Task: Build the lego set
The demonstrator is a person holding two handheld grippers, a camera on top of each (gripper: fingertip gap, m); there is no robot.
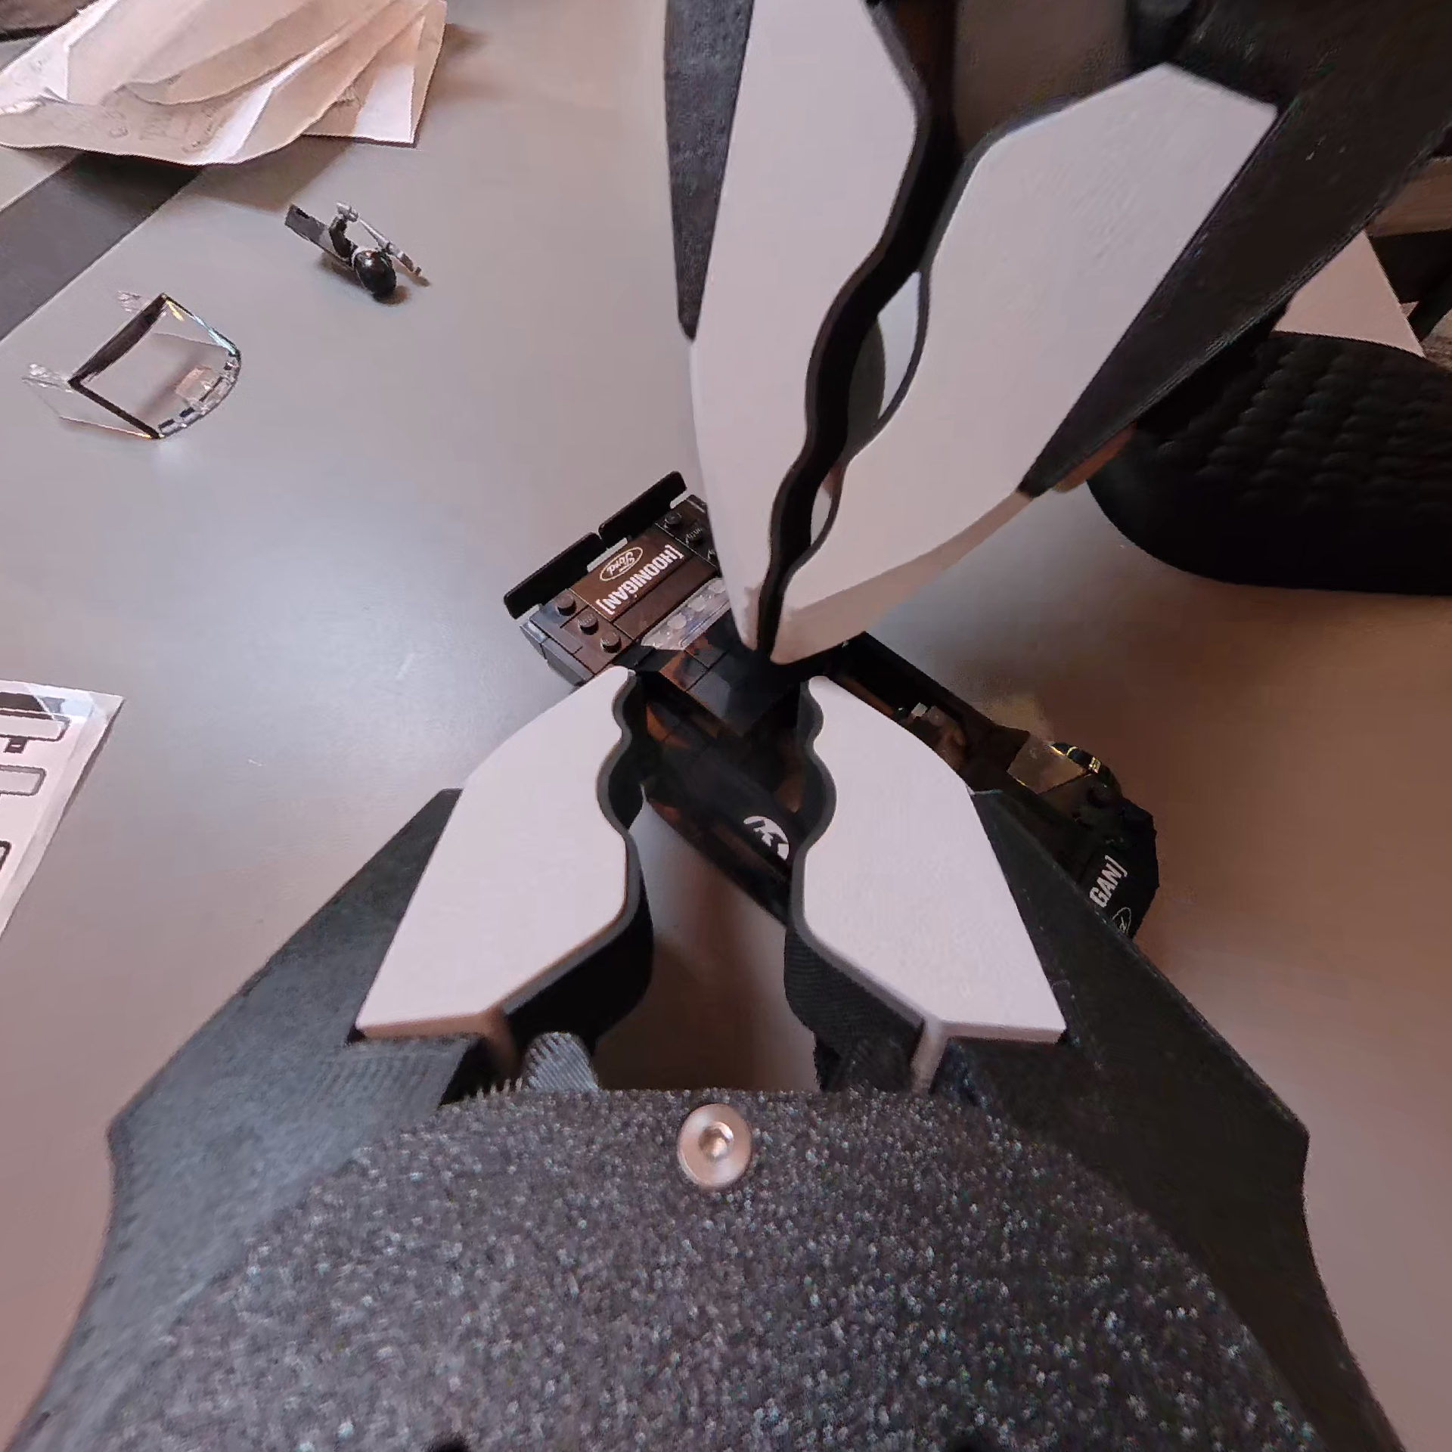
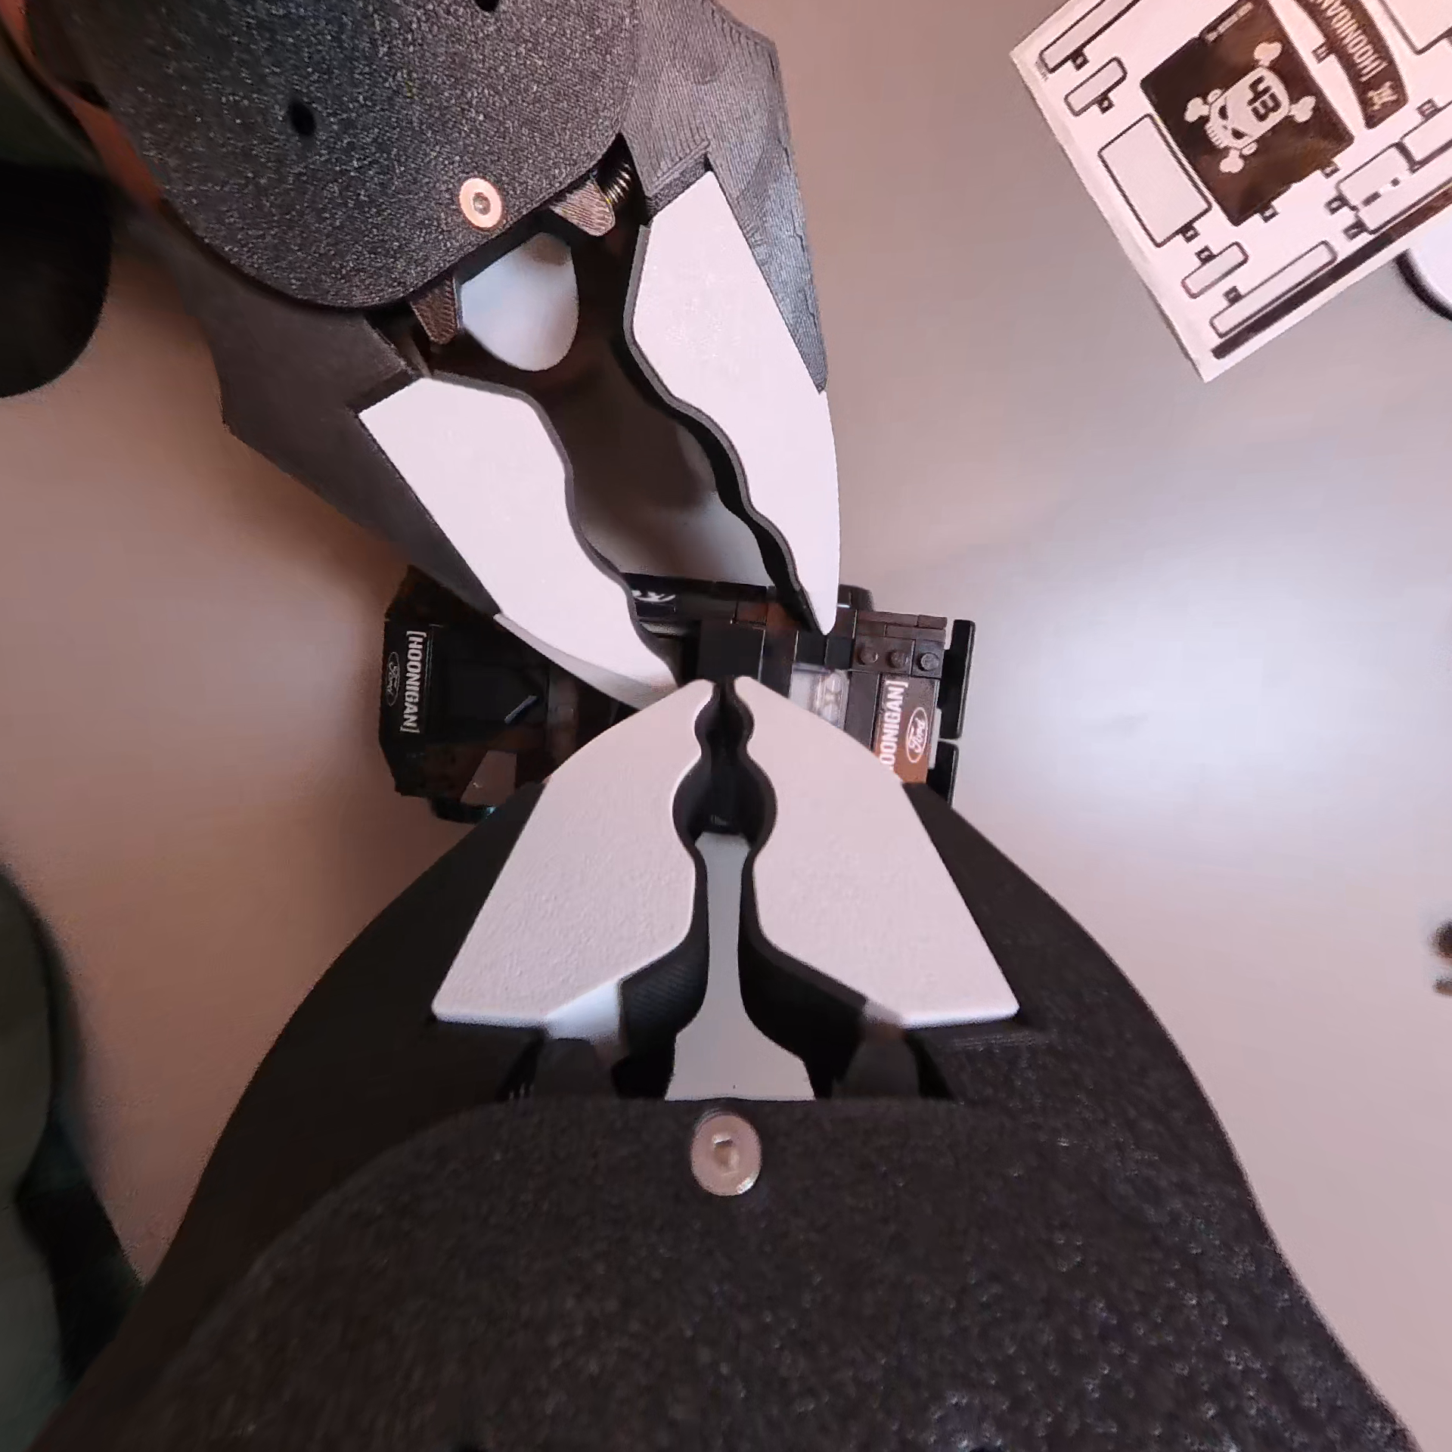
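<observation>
A black Lego car (image 1: 628, 589) lies on the grey table, with printed tiles at both ends and a clear piece near its rear. It also shows in the right wrist view (image 2: 896, 668). My left gripper (image 1: 719, 680) straddles the car's middle, its fingers closed against the car's two sides; it also shows in the right wrist view (image 2: 742, 652). My right gripper (image 2: 719, 690) comes from the opposite side, and in the left wrist view (image 1: 766, 644) its fingertips are pressed together and touch the car's top. Whether a small piece sits between its tips is hidden.
A clear windscreen piece (image 1: 157, 369) and a small grey and black sub-assembly (image 1: 361, 251) lie on the table at the left. A sticker sheet (image 1: 39, 778) is at the left edge, also in the right wrist view (image 2: 1257, 157). Crumpled paper bags (image 1: 220, 71) are far left, and a black chair (image 1: 1296, 471) is at the right. Both grippers' tips are close together, under 4 cm apart.
</observation>
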